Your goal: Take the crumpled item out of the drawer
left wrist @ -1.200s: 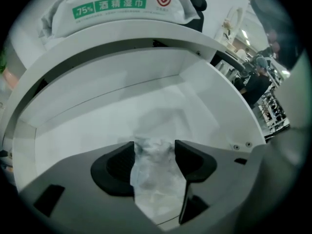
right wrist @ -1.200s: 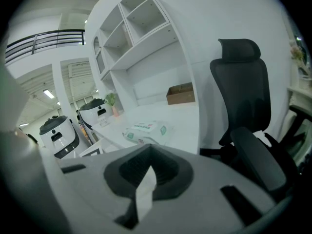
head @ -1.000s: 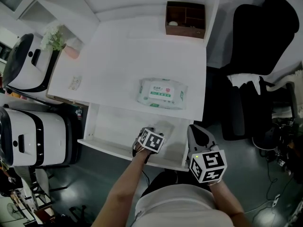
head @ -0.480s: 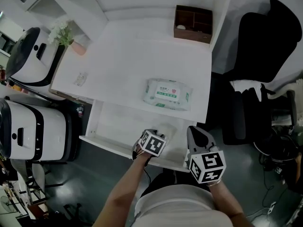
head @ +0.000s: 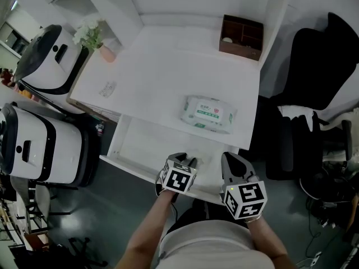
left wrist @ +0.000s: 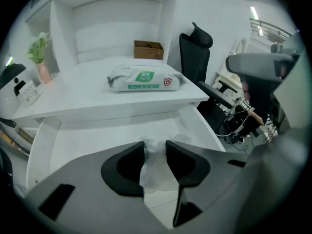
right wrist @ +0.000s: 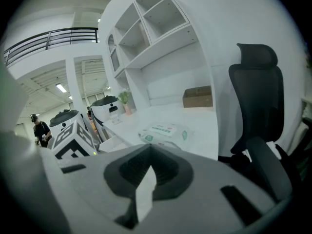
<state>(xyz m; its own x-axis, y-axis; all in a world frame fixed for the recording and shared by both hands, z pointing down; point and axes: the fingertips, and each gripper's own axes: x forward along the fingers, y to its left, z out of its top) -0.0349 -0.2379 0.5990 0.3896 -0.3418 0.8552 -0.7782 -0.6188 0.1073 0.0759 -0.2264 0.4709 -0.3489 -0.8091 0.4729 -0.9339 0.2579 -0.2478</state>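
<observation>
Counter (head: 162, 72) runs across the middle, with the drawer (head: 132, 142) pulled out under its near edge. Wipes pack (head: 208, 114) lies on the counter's near right part, just behind the drawer. Box (head: 242, 37) sits at the counter's far right corner, plant (head: 92, 35) at the far left corner, and a small packet (head: 107, 88) near the left edge. Crumpled item (left wrist: 155, 167) lies in the drawer's near right part, pinched between the left gripper (left wrist: 155, 152) fingers (left wrist: 126, 167). Right gripper (head: 233, 164) is just right of it, at the drawer's near right corner. Chair (head: 320, 60) stands right of the counter, two machines (head: 45, 60) to its left.
</observation>
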